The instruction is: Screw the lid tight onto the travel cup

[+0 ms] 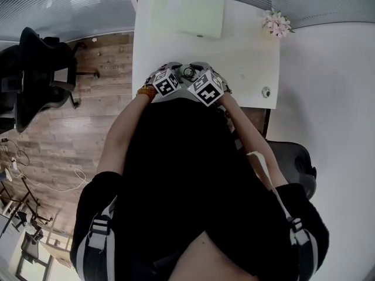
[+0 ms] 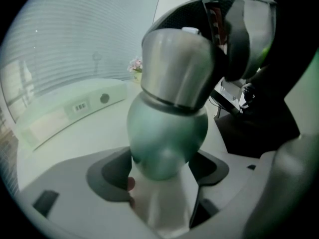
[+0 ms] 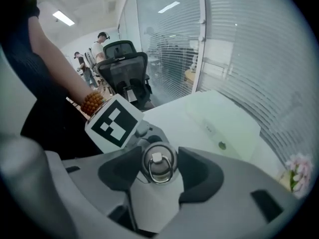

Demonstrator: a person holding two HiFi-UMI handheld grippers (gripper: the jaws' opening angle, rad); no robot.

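cup [image 2: 167, 133]: roughly upright, at the near edge of the desk [image 1: 246, 57], between both tongs; can't tell if its base rests on the desk
lid [image 2: 182, 66]: sits on top of the cup, ring facing up
left tongs [image 2: 160, 172]: clamped on the round cup body from the side, slanting down
right tongs [image 3: 158, 169]: closed around the lid from above, pads on both its sides
key relation: right tongs point steeply down along the cup's long axis, so tightening looks like a wrist roll
left hand: likely just bracing the cup

Travel cup [image 2: 167, 138] in left gripper [image 2: 162, 171], lid [image 3: 158, 163] atop in right gripper [image 3: 158, 172]; flowers [image 1: 276, 23] at table [image 1: 246, 57] far right
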